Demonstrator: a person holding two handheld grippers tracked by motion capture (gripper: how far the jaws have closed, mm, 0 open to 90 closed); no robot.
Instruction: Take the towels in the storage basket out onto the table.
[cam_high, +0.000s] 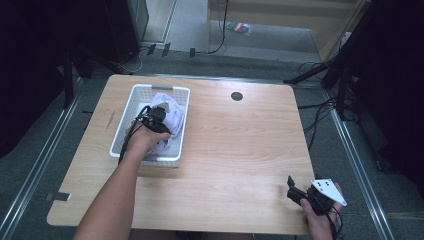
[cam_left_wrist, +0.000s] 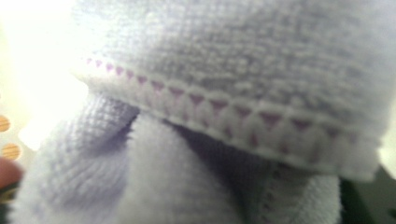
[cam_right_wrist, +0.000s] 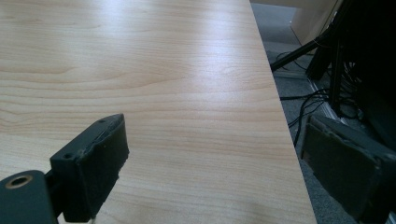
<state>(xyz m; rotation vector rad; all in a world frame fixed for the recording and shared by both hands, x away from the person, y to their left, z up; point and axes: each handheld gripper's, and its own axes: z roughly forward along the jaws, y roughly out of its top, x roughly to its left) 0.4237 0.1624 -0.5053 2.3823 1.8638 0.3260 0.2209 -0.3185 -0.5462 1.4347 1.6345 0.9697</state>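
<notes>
Left gripper (cam_high: 159, 116) clamped into the bunched white towel (cam_high: 169, 116) inside the white basket (cam_high: 131, 107) at ten o'clock on the table (cam_high: 235, 150), likely to drag the light basket up if lifted fast; right gripper (cam_high: 296, 192) spread wide, idle at five o'clock.

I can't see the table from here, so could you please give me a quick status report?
Left gripper down in white plastic basket, on pale terry towel. Right gripper open above wooden table. Nothing in the way.
</notes>
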